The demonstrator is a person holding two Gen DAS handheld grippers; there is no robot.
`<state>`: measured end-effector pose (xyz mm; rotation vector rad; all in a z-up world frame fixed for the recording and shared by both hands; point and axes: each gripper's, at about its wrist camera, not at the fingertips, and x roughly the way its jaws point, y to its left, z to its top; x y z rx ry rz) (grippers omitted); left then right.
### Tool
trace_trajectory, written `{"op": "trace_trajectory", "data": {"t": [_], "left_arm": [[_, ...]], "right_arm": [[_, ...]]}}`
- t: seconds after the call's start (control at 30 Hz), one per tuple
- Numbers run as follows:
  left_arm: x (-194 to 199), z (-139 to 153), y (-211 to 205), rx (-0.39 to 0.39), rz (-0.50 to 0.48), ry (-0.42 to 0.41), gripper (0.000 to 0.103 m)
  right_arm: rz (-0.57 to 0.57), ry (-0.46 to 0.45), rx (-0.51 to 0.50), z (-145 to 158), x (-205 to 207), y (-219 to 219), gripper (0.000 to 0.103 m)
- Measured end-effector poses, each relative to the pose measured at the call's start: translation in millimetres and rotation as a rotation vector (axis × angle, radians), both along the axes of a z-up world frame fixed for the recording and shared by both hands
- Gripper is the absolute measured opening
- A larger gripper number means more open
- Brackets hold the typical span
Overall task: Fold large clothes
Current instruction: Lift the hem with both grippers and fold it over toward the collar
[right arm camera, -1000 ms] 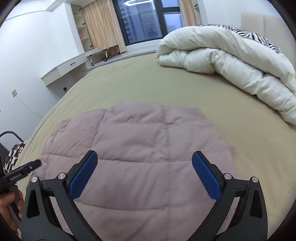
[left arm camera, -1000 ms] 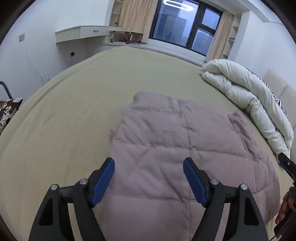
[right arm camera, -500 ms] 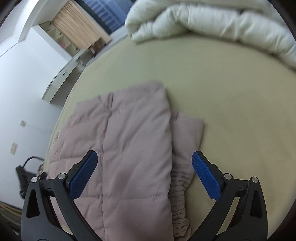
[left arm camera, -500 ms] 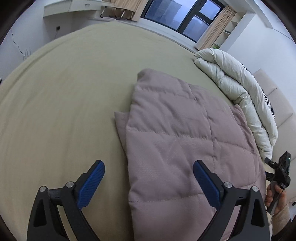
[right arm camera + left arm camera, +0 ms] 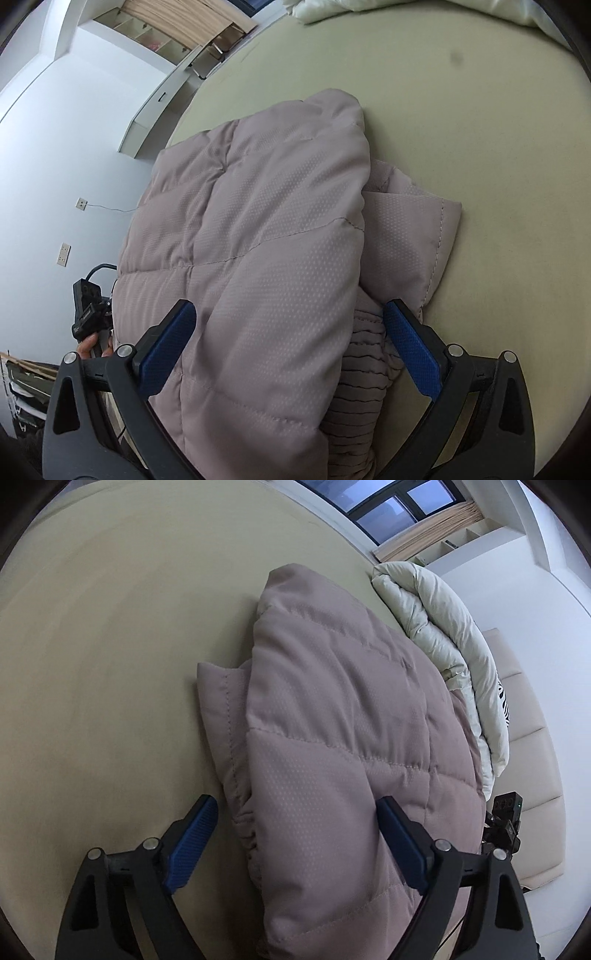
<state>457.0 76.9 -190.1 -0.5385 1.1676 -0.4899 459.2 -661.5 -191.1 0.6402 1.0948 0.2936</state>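
A mauve quilted puffer jacket (image 5: pixel 332 716) lies folded on the beige bed (image 5: pixel 110 627). My left gripper (image 5: pixel 295 838) is open, its blue-padded jaws straddling the jacket's left near edge, where a folded-under sleeve panel sticks out. In the right wrist view the jacket (image 5: pixel 251 229) fills the middle. My right gripper (image 5: pixel 291 343) is open and straddles the jacket's right near edge, above a ribbed cuff (image 5: pixel 362 373). Neither gripper holds anything. The right gripper's body shows in the left wrist view (image 5: pixel 504 819), and the left one in the right wrist view (image 5: pixel 88 306).
A bunched white duvet (image 5: pixel 443 627) lies along the bed's far right, by a cream headboard (image 5: pixel 528 716). A window with curtains (image 5: pixel 406 502) is beyond. In the right wrist view, a white wall shelf (image 5: pixel 162 107) and wall sockets (image 5: pixel 64 254) are at left.
Both grippers have dropped low and moved in to the jacket's near end, each now straddling one side edge. Both have stayed open. The jacket lies folded narrower than a second ago.
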Motion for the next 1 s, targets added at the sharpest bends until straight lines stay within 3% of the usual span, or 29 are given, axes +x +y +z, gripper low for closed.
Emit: {"op": "trace_trajectory", "data": {"t": [0.17,0.23,0.27,0.37,0.4,0.43,0.53,0.73,0.97,1.0], "left_arm": [[12.5,-5.8,-8.8,-0.045,-0.011,0.035,0.076],[12.1,-7.6,-10.6,-0.070,-0.019,0.039,0.067],[11.9,-9.4,-10.1,-0.103,-0.020,0.050,0.058],[7.2,-8.1,-8.3,-0.155,-0.012,0.056,0.041],[6.3,-5.7,-9.0,-0.152,-0.014,0.052,0.036],[3.6,-1.5,-9.1,-0.147,-0.016,0.047,0.035],[-7.7,12.8,-6.0,-0.144,-0.020,0.036,0.029],[-58.9,47.9,8.4,-0.156,-0.040,0.007,0.025],[-142.8,89.4,43.8,-0.136,-0.042,-0.038,0.025],[-152.9,90.2,47.6,-0.126,-0.043,-0.038,0.025]], "right_arm": [[0.078,0.000,-0.035,-3.2,12.9,15.4,0.103],[0.108,-0.002,-0.062,-2.7,15.0,25.1,0.101],[0.113,0.001,-0.080,-2.0,16.5,27.8,0.098],[0.109,-0.012,-0.126,5.7,15.4,35.9,0.077],[0.105,-0.018,-0.139,10.2,12.7,38.0,0.065],[0.097,-0.025,-0.149,15.5,9.1,39.8,0.055],[0.074,-0.056,-0.173,36.3,-4.5,43.0,0.040],[0.058,-0.128,-0.172,83.0,-54.4,56.9,0.034],[0.083,-0.170,-0.105,122.4,-145.1,91.9,0.026],[0.086,-0.177,-0.087,125.1,-157.2,97.0,0.016]]}}
